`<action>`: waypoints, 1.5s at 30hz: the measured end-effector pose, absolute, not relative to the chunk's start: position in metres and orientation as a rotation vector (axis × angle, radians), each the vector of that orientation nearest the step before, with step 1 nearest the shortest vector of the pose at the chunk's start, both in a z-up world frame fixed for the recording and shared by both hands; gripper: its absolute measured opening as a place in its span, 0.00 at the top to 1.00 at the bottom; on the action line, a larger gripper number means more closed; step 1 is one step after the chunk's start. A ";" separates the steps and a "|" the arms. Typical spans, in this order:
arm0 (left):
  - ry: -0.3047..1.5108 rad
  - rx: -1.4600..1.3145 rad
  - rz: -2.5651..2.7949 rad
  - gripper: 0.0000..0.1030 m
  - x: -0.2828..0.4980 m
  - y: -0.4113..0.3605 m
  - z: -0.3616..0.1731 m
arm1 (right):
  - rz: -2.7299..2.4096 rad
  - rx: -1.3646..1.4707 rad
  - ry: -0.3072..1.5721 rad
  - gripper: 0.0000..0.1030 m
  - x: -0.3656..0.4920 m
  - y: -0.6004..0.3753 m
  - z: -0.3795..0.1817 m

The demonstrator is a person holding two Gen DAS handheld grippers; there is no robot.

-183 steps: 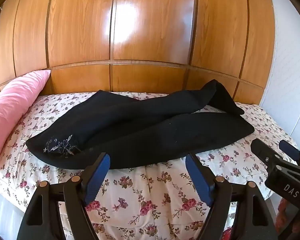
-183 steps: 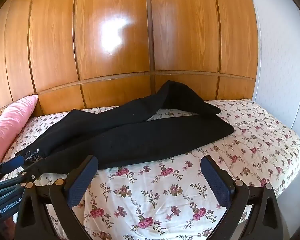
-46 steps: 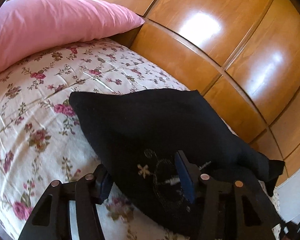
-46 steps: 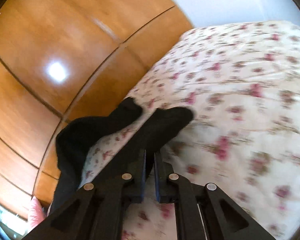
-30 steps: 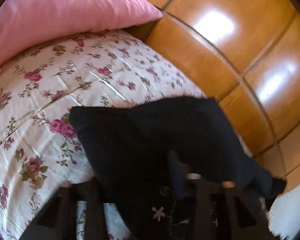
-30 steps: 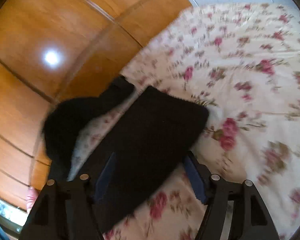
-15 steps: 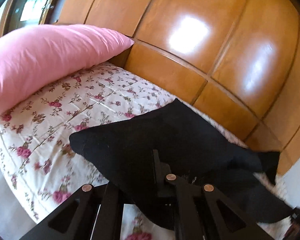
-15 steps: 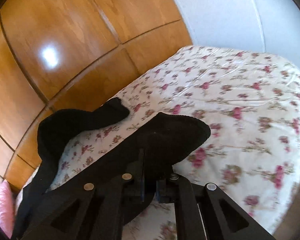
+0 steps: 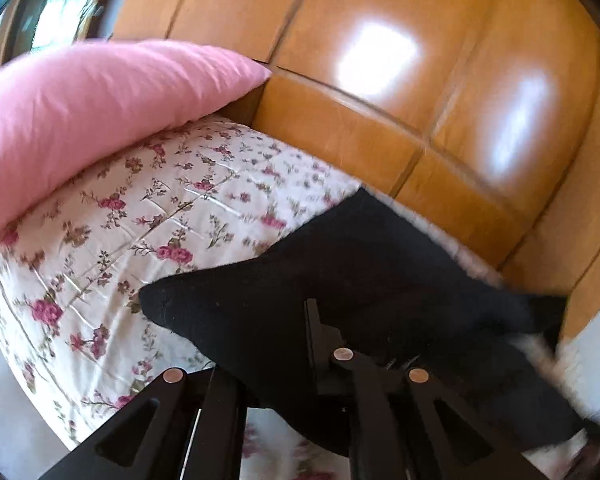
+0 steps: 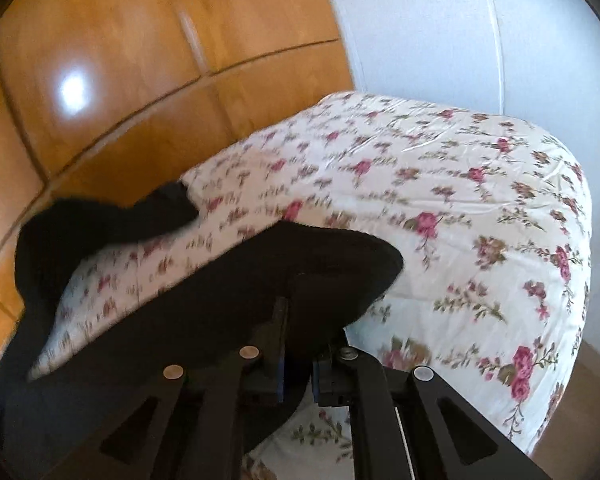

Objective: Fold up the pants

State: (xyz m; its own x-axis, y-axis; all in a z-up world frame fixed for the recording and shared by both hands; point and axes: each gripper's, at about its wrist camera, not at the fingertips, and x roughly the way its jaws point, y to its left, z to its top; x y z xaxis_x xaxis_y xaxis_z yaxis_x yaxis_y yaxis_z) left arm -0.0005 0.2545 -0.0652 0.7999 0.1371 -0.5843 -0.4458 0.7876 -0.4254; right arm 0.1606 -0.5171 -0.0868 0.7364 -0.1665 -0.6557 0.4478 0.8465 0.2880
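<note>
You have the black pants [image 9: 380, 280] pinched at both ends, left gripper [image 9: 300, 344] and right gripper [image 10: 298, 356] lifting them off the bed [image 10: 480, 208]; no fold made yet.

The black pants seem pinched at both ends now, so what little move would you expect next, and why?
Probably a small lift and pull apart, to draw the cloth taut. The left gripper is shut on the wide end of the black pants, and the right gripper on a leg end. The other leg lies splayed toward the wooden headboard, so the legs need aligning over the floral bedspread.
</note>
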 end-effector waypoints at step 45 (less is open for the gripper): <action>0.977 0.021 0.266 0.49 0.344 0.225 -0.088 | 0.128 0.026 0.791 0.38 0.248 -0.297 -0.106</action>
State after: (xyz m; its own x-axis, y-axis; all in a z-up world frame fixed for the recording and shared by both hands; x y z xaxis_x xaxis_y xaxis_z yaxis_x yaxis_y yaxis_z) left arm 0.3444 0.2253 -0.0880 0.5297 0.2322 -0.8158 -0.2134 0.9673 0.1368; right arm 0.2480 -0.2970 -0.1056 0.6959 0.1242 -0.7074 -0.1050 0.9919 0.0708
